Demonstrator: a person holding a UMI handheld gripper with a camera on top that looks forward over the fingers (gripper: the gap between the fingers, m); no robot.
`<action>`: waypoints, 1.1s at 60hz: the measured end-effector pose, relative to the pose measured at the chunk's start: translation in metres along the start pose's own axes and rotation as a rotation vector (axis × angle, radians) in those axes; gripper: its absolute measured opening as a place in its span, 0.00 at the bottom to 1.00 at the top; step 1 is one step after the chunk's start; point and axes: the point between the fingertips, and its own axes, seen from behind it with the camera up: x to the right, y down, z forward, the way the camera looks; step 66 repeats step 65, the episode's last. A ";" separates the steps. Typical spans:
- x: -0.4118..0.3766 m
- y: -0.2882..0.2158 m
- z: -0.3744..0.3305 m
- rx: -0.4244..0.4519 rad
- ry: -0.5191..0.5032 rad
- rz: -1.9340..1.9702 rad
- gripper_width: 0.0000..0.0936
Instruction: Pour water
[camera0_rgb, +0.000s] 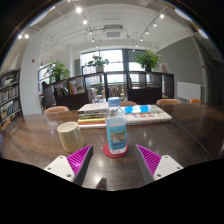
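Observation:
A clear plastic water bottle (116, 130) with a blue label and a pale cap stands upright on a round red coaster (116, 152) on the dark wooden table (180, 135). A pale cream cup (70, 135) stands to the left of the bottle. My gripper (113, 160) is open, its two magenta pads (80, 159) wide apart. The bottle stands just ahead of the fingers, in line with the gap, and neither finger touches it.
Stacks of books (95, 114) and an open magazine (148, 114) lie on the table beyond the bottle. Chairs (57, 109) stand at the far side. Potted plants (148, 60) and windows are at the back, and shelves (8, 95) at the left.

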 end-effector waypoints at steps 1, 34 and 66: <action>-0.002 0.002 -0.007 -0.001 -0.003 0.001 0.91; -0.012 -0.050 -0.154 0.086 -0.003 -0.050 0.92; -0.007 -0.072 -0.197 0.127 0.011 -0.054 0.91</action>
